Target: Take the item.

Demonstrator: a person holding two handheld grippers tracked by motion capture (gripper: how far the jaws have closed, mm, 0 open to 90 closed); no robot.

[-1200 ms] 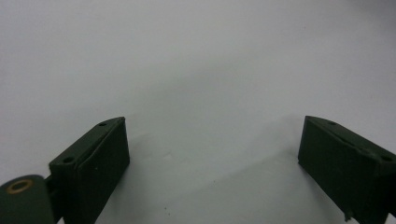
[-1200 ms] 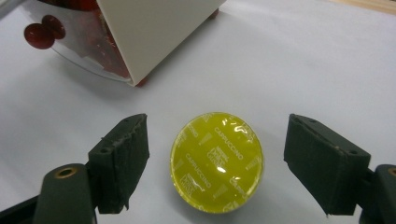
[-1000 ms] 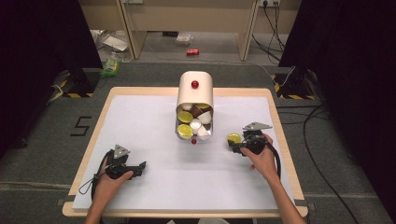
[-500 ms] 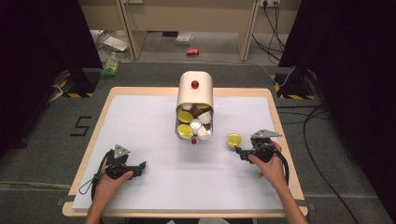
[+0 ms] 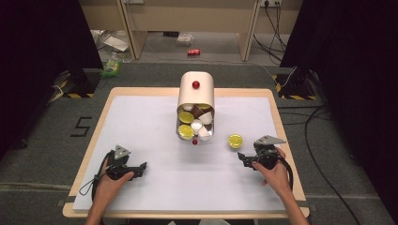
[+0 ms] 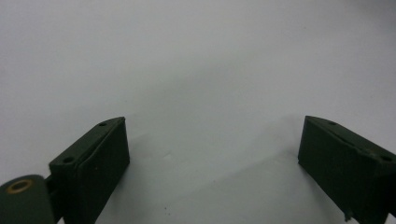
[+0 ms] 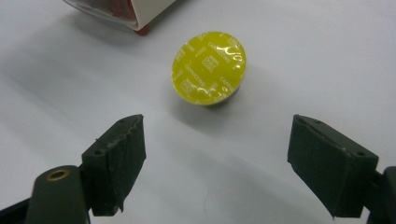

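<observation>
White sheet (image 5: 141, 122) on wooden table (image 5: 105, 108), grey carpet (image 5: 42, 154), dark curtains (image 5: 42, 42)

Yellow foil-topped capsule (image 7: 208, 67) — alone on white table, lid up

Lab recording setup. Black curtains (image 5: 42, 56) flank a white-topped table (image 5: 141, 122). Cables (image 5: 324, 136) trail over grey carpet (image 5: 42, 154).
</observation>
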